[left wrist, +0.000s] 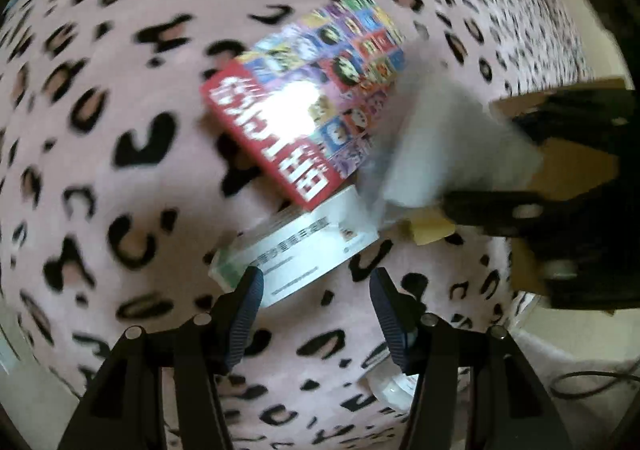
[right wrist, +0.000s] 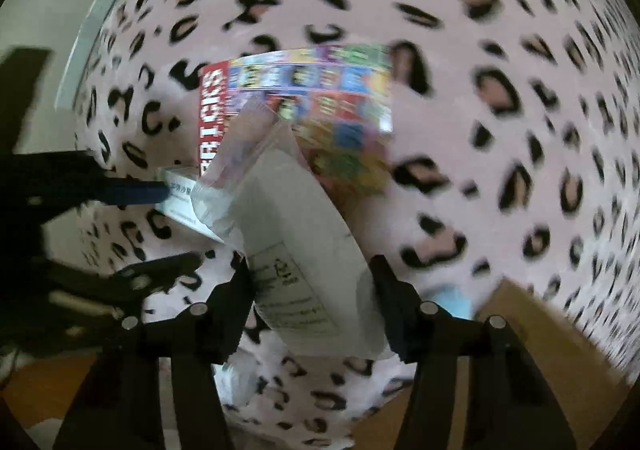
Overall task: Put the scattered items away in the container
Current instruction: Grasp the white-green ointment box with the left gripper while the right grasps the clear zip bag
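The right tongs (right wrist: 312, 290) grip a white plastic pack (right wrist: 296, 234) between both pads, above the leopard-print blanket (right wrist: 500, 49). The left tongs (left wrist: 316, 290) stand half open and empty, over a white box (left wrist: 308, 246) that lies partly under a colourful book (left wrist: 304, 97).

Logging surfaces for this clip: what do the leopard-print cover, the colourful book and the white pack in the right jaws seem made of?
Leopard-print cover: soft, matte fleece-like fabric, fuzzy look. Colourful book: glossy printed paper cover, bright glare spot. White pack: probably thin plastic film, with a crinkled translucent end.
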The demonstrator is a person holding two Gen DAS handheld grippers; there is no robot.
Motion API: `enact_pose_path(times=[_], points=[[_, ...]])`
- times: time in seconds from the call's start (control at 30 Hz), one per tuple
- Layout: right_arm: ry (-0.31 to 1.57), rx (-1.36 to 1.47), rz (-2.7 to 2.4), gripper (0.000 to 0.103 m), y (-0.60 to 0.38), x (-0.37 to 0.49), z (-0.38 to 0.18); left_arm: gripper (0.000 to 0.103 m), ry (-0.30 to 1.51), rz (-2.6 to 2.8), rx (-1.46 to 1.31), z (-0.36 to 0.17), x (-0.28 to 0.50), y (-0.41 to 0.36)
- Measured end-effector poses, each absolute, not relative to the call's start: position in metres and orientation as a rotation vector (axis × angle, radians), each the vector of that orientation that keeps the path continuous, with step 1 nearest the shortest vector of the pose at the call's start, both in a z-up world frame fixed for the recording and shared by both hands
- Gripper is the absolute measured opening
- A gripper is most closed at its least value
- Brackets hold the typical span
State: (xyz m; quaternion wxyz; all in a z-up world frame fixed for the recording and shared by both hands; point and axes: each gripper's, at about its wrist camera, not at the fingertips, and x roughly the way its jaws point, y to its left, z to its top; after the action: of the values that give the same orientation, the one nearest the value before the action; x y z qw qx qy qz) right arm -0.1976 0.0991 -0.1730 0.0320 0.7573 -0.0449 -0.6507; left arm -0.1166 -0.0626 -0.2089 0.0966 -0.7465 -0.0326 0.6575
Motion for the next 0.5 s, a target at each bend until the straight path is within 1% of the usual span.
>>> enact_pose_path(times=[0.07, 0.13, 0.27, 0.4, 0.47, 0.5], points=[[-0.212, 2.354, -2.010, 0.058, 0.113, -0.189, -0.167, 0.074, -0.081, 1.940, -2.213, -0.215, -0.121, -0.059], [-0.268, 2.379, -2.009, 0.058, 0.123, -0.180, -0.163, 0.079, -0.041, 1.952, -2.200, -0.216, -0.125, -0.056], [-0.361, 2.403, -2.005, 0.058, 0.136, -0.167, -0.158, 0.079, 0.202, 1.941, -2.192, -0.221, -0.129, -0.044], [-0.414, 2.405, -2.003, 0.058, 0.144, -0.160, -0.155, 0.077, 0.346, 1.874, -2.218, -0.243, -0.118, -0.041], [-0.425, 2.404, -2.002, 0.058, 0.145, -0.157, -0.154, 0.072, 0.338, 1.882, -2.231, -0.249, -0.111, -0.044], [-0.427, 2.402, -2.002, 0.058, 0.145, -0.156, -0.152, 0.064, 0.308, 1.900, -2.234, -0.249, -0.108, -0.047]])
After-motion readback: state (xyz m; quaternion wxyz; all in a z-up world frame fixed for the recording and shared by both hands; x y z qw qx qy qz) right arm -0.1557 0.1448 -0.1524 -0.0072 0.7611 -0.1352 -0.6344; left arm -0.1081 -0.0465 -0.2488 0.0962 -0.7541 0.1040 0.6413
